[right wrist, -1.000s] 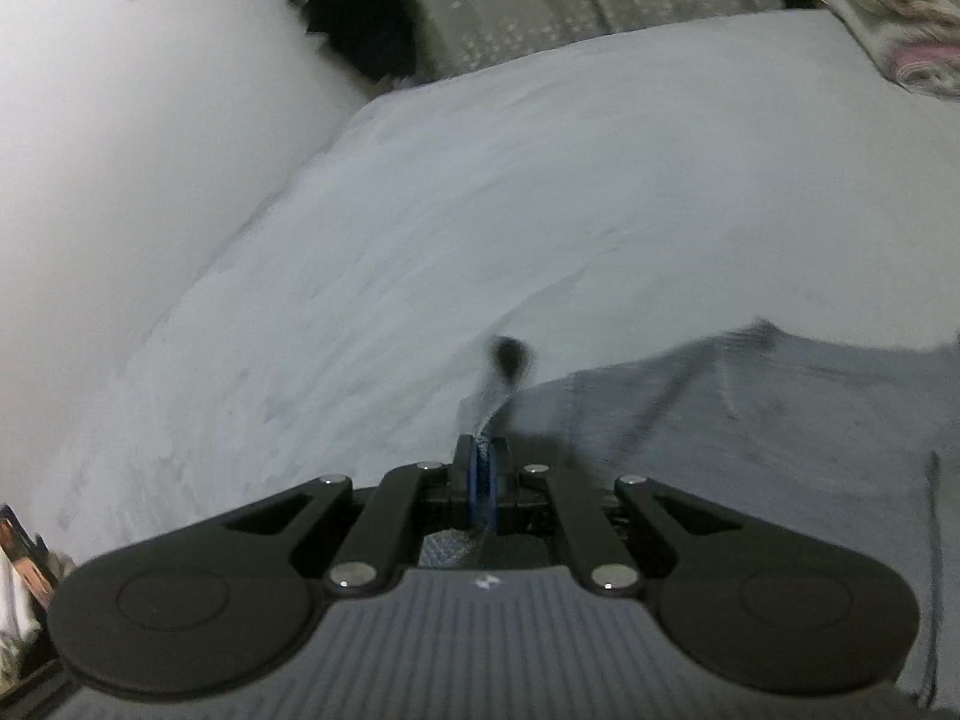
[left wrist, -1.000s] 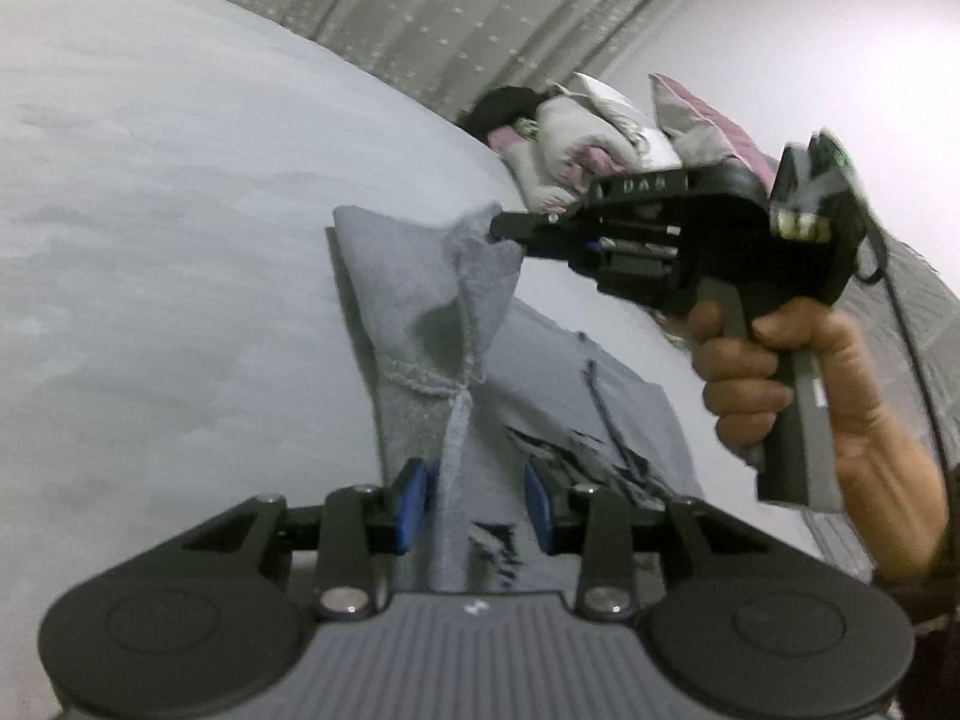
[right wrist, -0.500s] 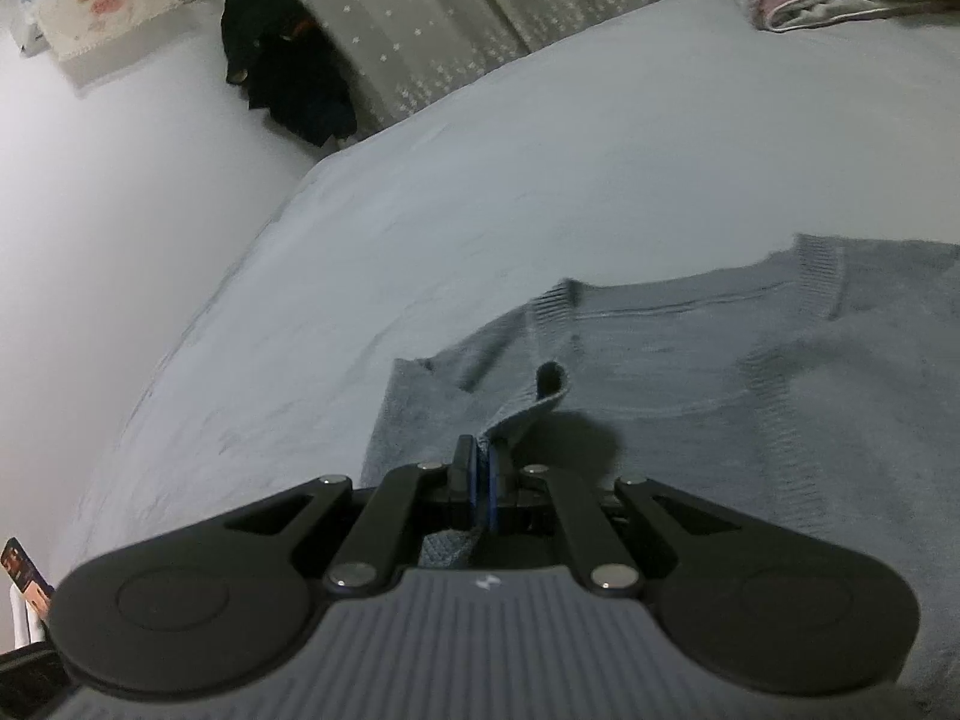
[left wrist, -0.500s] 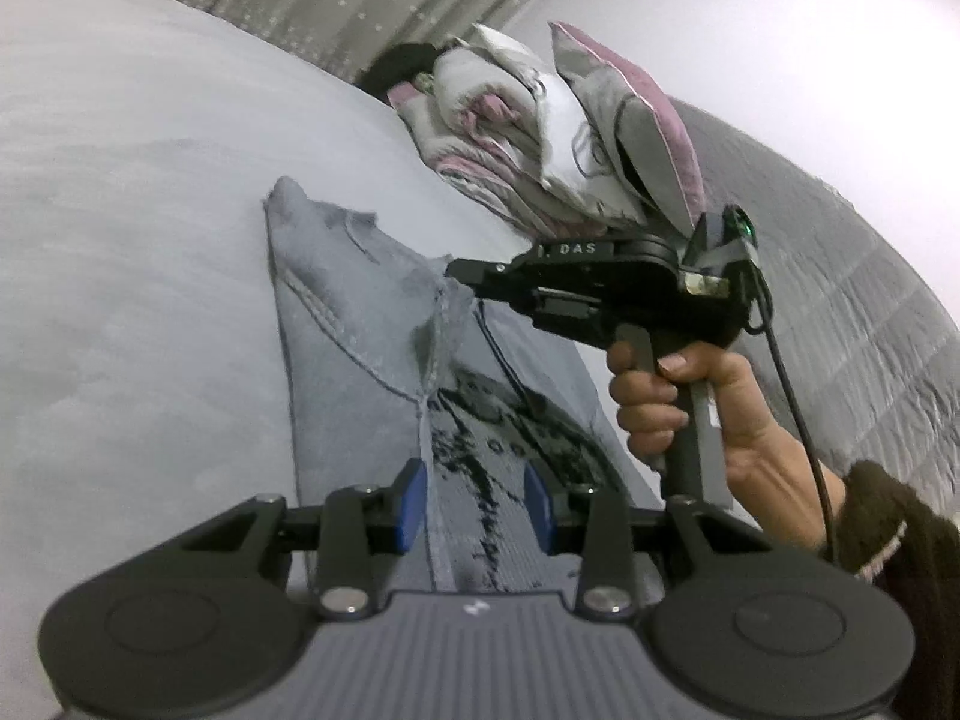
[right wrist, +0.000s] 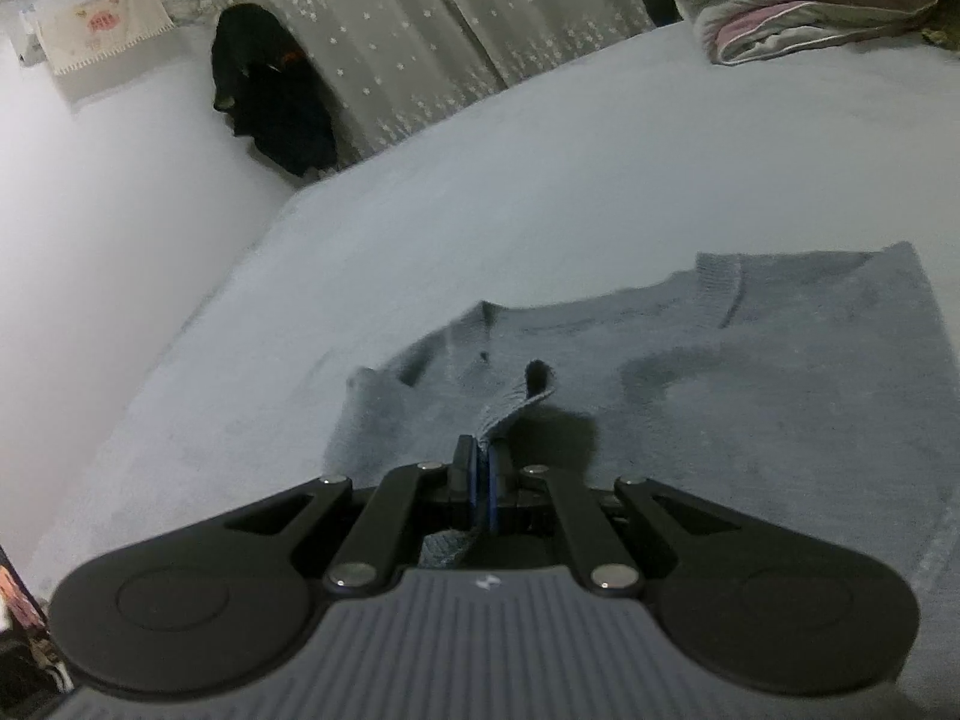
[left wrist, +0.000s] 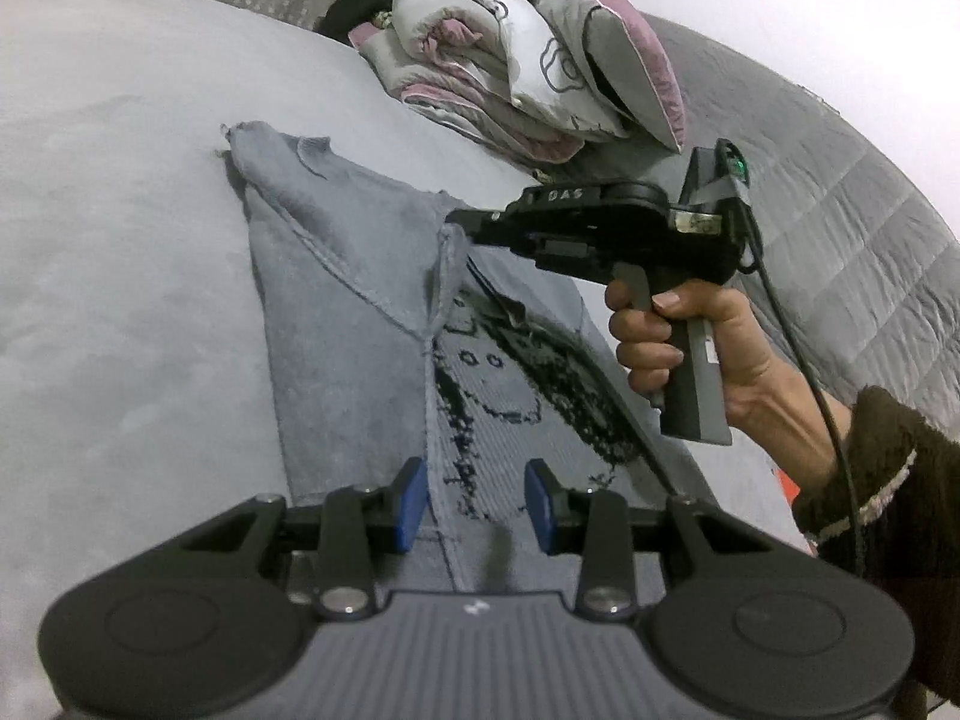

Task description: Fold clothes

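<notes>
Nearest, left gripper: blue pads apart, a fold of the grey sweater running between them; cannot tell whether they grip it. Sweater lies flat on the bed, dark knitted figure facing up. Just beyond, right gripper, held by a hand in a dark sleeve, jaws clenched on a raised sweater edge; the right wrist view shows cloth pinched between its pads. Farther off, piled bedding, then curtain.
</notes>
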Demonstrator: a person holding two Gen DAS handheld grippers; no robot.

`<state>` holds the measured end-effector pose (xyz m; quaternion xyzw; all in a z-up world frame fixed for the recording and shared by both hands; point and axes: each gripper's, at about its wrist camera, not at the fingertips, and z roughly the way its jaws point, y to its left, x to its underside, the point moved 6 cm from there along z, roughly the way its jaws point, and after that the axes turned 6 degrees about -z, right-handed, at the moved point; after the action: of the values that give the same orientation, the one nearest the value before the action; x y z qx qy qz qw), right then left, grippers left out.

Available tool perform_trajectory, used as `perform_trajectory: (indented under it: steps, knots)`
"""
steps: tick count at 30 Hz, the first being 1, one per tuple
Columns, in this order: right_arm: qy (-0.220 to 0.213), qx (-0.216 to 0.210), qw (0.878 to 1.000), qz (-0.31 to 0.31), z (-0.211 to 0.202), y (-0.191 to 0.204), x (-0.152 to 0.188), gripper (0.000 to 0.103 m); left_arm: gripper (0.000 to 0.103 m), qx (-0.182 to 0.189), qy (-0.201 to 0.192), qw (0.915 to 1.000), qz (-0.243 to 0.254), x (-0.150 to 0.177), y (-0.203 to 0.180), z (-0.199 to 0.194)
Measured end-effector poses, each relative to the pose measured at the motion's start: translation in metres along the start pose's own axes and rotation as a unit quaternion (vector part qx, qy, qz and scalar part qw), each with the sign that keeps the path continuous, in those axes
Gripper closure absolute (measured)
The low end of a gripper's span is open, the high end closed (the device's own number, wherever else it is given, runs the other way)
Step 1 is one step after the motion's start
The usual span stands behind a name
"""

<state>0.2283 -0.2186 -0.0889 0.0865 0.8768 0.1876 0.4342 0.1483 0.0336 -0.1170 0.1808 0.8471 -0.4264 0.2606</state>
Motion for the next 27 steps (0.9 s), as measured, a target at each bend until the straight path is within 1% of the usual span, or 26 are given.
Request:
perform_trajectory:
  steps: [1,3,6,9,11,12,13,18,22,27]
  knots:
    - [0.006,0.013,1.0,0.0,0.001,-0.003,0.002,0.096,0.067,-0.001,0.001,1.0,-0.001,0.0,0.0,0.0]
    - [0.009,0.032,0.999,0.012,0.0,-0.009,0.005,0.085,0.067,-0.001,0.003,1.0,-0.001,0.001,0.001,0.0]
    - [0.009,0.027,0.998,0.05,-0.007,-0.017,0.009,0.085,0.067,0.001,0.004,1.0,0.002,0.001,0.0,-0.002]
    - [0.021,0.019,0.998,0.05,-0.012,-0.014,0.013,0.085,0.067,-0.005,0.006,0.9999,0.007,0.001,-0.003,-0.002]
    - [0.031,0.014,0.999,0.043,-0.015,-0.006,0.017,0.074,0.067,-0.011,0.009,0.9998,0.014,0.002,-0.005,-0.003]
    - [0.032,0.012,0.999,0.04,-0.017,-0.003,0.019,0.061,0.067,-0.015,0.01,0.9997,0.018,0.002,-0.006,-0.004]
    - [0.032,0.01,0.999,0.036,-0.019,0.001,0.021,0.057,0.066,-0.018,0.012,0.9995,0.023,0.002,-0.008,-0.004]
    - [0.045,0.009,0.999,0.029,-0.029,0.013,0.034,0.057,0.065,-0.039,0.021,0.9976,0.053,0.006,-0.018,-0.004]
    - [0.053,0.005,0.998,0.032,-0.043,0.023,0.049,0.057,0.065,-0.054,0.032,0.996,0.063,0.009,-0.021,-0.007]
    - [0.061,-0.021,0.997,0.047,-0.066,0.037,0.069,0.057,0.065,-0.075,0.045,0.9942,0.062,0.017,-0.021,-0.012]
